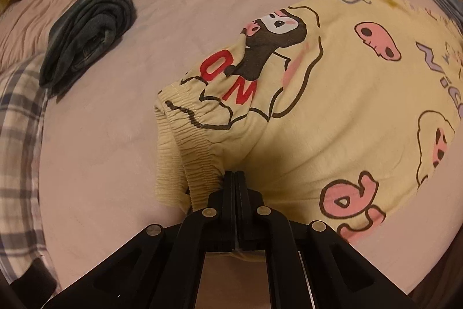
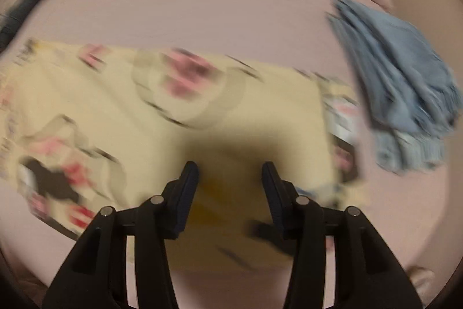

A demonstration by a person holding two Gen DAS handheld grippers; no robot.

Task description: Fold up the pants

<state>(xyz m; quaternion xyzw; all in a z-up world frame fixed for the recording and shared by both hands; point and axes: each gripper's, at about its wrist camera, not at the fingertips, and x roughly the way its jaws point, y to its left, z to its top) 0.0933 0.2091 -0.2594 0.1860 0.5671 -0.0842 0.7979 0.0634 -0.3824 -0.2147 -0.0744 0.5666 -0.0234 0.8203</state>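
Fingers of the left gripper [image 1: 235,174] are pinched together on the elastic waistband [image 1: 185,141] of the yellow cartoon-print pants [image 1: 332,112], while the right gripper [image 2: 230,167] hangs over the same cloth with its fingers wide apart, holding nothing. Pants lie flat on the pink bed sheet [image 1: 188,13], already doubled into a compact panel, I judge, between the dark folded garment [image 1: 89,34] far left and the blue folded garment [image 2: 396,77] far right. Probably one more fold and some smoothing remain, though blur in the right view hides the near edge.

Both cameras look down close over the pink bed [image 1: 115,164]. Both see the yellow cartoon-print cotton pants [image 1: 347,120]: the left view at centre and right, the blurry right view across its middle [image 2: 144,112].
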